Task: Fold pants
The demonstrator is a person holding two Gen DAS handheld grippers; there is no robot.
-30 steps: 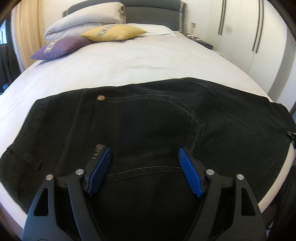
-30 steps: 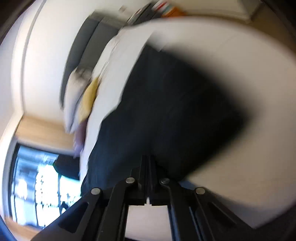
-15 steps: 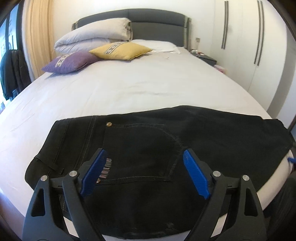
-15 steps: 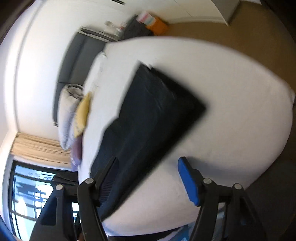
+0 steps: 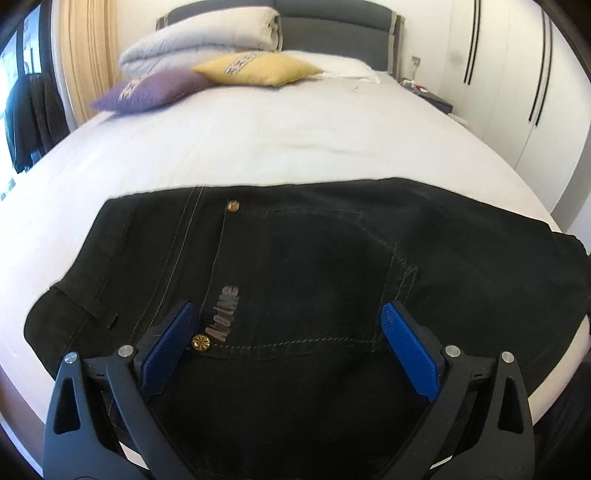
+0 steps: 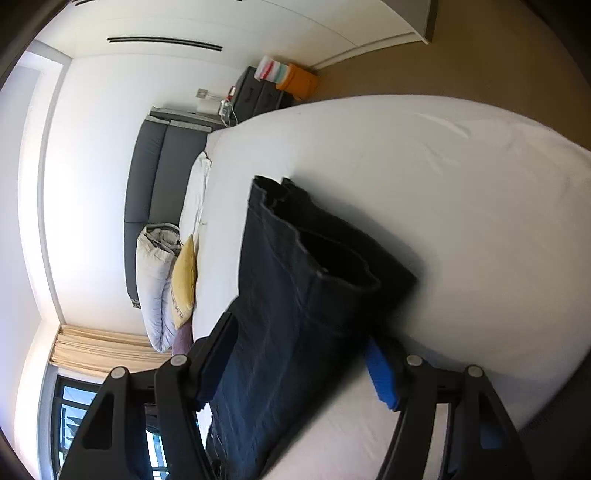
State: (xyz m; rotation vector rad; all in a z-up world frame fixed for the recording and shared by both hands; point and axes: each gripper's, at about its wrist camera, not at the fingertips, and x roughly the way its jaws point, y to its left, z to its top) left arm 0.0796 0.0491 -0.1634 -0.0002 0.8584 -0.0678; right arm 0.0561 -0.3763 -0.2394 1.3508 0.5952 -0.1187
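Observation:
Black pants [image 5: 314, 266] lie folded across the near edge of the white bed [image 5: 295, 140], back pocket and brass rivets facing up. My left gripper [image 5: 288, 332] hovers just above the pocket. Its jaws are opening wide and the blue pads [image 5: 410, 354] touch no cloth. In the right wrist view, which is rolled sideways, the pants [image 6: 288, 288] run away from me, with the leg hems [image 6: 332, 258] at the far end. My right gripper [image 6: 299, 363] stands open. The cloth passes between its fingers and is not pinched.
A folded duvet [image 5: 207, 40], a yellow cushion [image 5: 258, 68] and a purple cushion [image 5: 151, 90] sit by the grey headboard [image 5: 332, 22]. White wardrobe doors [image 5: 517, 74] stand on the right. A nightstand [image 6: 258, 92] and an orange box [image 6: 299, 83] stand beside the bed.
My left gripper's jaws spread wider and it drew back a little from the pants. My right gripper went from shut to open, let go of the cloth and rolled.

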